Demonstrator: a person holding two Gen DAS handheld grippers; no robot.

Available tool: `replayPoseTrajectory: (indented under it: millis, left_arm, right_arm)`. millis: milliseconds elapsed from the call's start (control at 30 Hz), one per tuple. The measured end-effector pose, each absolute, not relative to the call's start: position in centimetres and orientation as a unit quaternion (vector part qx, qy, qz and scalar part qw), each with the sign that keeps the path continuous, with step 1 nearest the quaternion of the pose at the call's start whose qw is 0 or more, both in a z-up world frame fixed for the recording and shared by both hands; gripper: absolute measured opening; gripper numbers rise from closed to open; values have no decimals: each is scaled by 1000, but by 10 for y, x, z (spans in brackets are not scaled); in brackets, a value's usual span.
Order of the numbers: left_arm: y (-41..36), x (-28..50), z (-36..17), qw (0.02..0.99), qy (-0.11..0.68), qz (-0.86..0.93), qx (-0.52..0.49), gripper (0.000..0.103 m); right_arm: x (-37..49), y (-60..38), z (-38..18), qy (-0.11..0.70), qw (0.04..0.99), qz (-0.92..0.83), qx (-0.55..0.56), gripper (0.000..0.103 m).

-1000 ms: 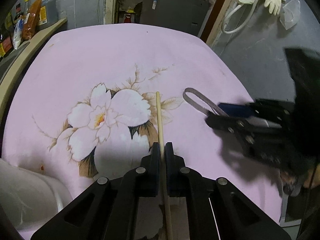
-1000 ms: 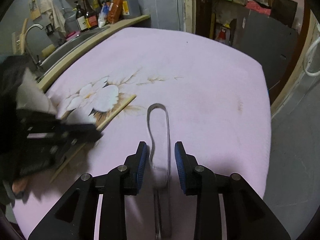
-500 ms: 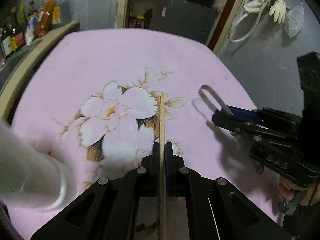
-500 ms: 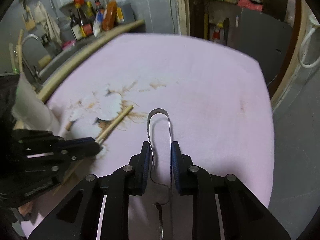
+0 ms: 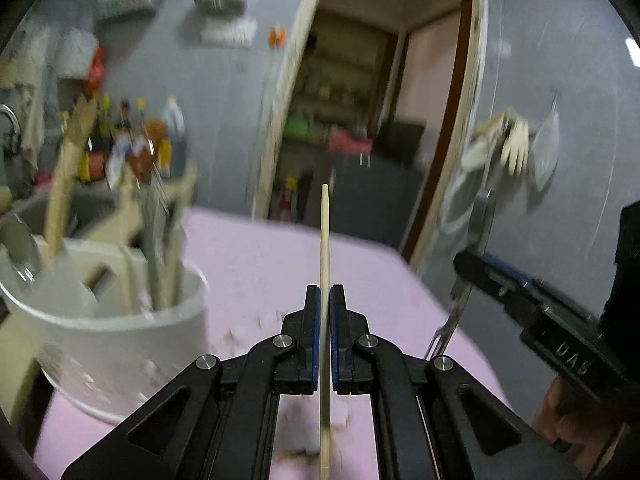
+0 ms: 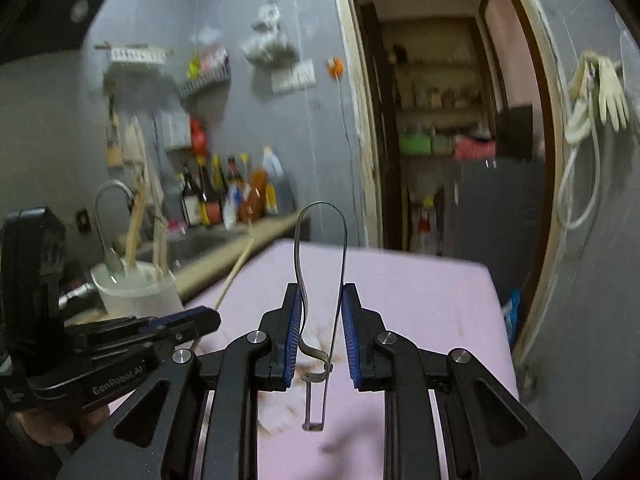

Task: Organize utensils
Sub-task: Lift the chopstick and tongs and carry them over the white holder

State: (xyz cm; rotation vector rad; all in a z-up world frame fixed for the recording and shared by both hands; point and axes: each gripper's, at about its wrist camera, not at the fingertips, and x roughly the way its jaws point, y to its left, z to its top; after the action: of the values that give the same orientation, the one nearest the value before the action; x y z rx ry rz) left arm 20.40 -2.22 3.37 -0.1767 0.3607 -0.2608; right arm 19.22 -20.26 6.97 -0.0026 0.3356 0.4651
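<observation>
Two utensils in the air at once here. Left gripper clamped tight on a wooden chopstick, stick poking straight out past the pads, clear of the pink tablecloth. Right gripper squeezing a pair of metal tongs, looped end forward, pads pressing both sides, tips dangling below; also off the cloth.

White utensil holder sitting at the left edge of the table, near the counter side, already stuffed with stuff: wooden spatula, what looks like a spoon, a few more handles, too blurry to name. Same holder visible from the right wrist view, well apart from the tongs.

Progress-wise: probably well along. Holder fairly full, nothing else loose on whatever cloth shows, though plenty of the table sits out of frame. Left to do, by my guess: swing both pieces over to the holder and drop them in upright, chopstick first since it's nearer. Tongs springy, so might flare on release and snag the other handles.
</observation>
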Motion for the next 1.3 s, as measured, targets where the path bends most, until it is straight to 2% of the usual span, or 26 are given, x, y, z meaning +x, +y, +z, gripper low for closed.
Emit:
replayPoseTrajectory:
  millis: [200,600,933,1300]
  left_arm:
    - [3,178,63,989,77,-100,-82,3]
    - [89,169,93,995,-8,-42,-87,3]
    - [166,189,87,991,9,-58,-123,3]
    - [189,207,64,988,18,-35,-148,3]
  right_arm:
    - [187,-176,95,120,960,253,-2,17]
    - [180,-119,126,54,954,294,33,17]
    - [192,-78,127,64,944,318,58,17]
    - [211,-48,94,117,943,308,45,17]
